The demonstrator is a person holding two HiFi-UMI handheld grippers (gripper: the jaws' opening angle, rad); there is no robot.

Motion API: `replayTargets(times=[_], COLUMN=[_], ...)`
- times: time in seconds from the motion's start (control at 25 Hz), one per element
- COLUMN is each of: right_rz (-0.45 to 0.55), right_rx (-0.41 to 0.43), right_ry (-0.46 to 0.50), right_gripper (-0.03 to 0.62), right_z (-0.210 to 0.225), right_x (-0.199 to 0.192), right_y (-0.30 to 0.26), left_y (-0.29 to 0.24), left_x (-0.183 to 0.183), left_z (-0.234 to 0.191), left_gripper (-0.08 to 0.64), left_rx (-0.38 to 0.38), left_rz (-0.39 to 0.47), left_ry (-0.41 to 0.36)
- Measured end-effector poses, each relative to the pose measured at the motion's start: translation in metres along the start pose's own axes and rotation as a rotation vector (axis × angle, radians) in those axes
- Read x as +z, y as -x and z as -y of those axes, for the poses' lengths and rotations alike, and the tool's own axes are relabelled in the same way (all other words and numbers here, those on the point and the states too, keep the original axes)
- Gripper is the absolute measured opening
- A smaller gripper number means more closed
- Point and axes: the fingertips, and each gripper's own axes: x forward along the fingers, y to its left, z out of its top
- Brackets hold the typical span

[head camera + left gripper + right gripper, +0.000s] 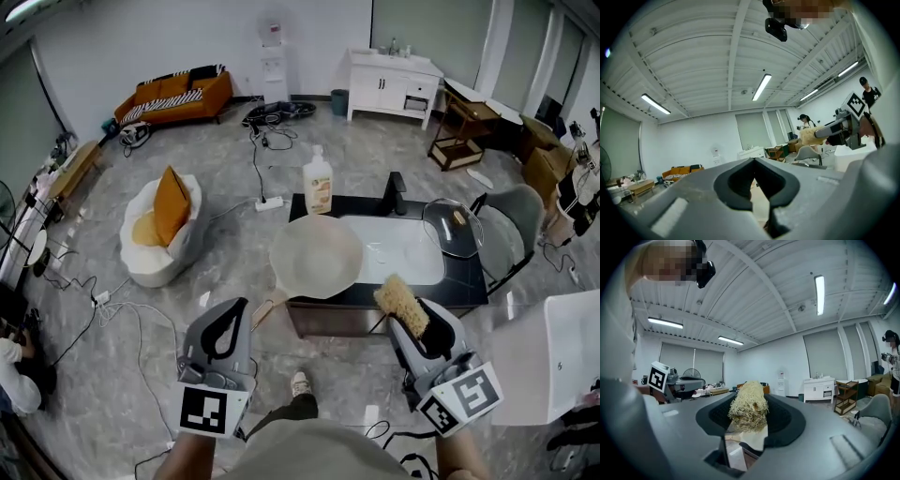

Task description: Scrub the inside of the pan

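**Head view.** The pale round pan with a wooden handle (316, 255) sits at the centre of the frame, on the near left edge of the dark low table (464, 286). Its handle points to the lower left, out past the table edge. The white sunken basin (403, 248) lies just to its right, the glass lid (453, 228) further right, and the cream soap bottle (318, 183) behind. Your left gripper (234, 307) is at lower left, near the handle's tip but apart from it. Your right gripper (417, 314) is at lower right and holds the tan fibrous scrubber (401, 302) short of the pan.

**Left gripper view.** The claw of the left gripper (754, 161) is pressed together with nothing in it. Spread it before you reach, then clamp the handle close to the bowl. The pan looks lightly seated at the edge and is likely to slide or turn under scrubbing unless it is held.

**Right gripper view.** The right gripper (750, 401) pinches the scrubber (748, 406) by its lower end, and most of the bundle stands free above the jaws.

- That free length will probably flex, so lead with the tip and press moderately.
- Carry it over the rim and set it on the pan's floor.
- Work in overlapping circles, then sweep the inner wall.
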Motion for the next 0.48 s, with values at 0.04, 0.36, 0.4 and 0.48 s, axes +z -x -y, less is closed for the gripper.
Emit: replayTargets(times=[0.04, 0.36, 0.4, 0.48], right_rz=[-0.007, -0.05, -0.055, -0.065], right_rx=[-0.001, -0.003, -0.002, -0.002], right_ry=[0.002, 0.015, 0.016, 0.022], right_gripper=[0.181, 0.181, 0.181, 0.181], right_z=[0.003, 0.019, 0.021, 0.023], right_x=[0.001, 0.011, 0.011, 0.01], right_y=[-0.013, -0.114, -0.124, -0.143], left_y=[-0.01, -0.081, -0.088, -0.1], left_x=[-0.002, -0.019, -0.023, -0.03], left_z=[-0.008, -0.072, -0.079, -0.089], left_gripper=[0.002, 0.002, 0.002, 0.002], left_rx=[-0.004, -0.035, -0.039, -0.049], left_rz=[-0.006, -0.058, -0.065, -0.077], left_ry=[0.003, 0.025, 0.027, 0.027])
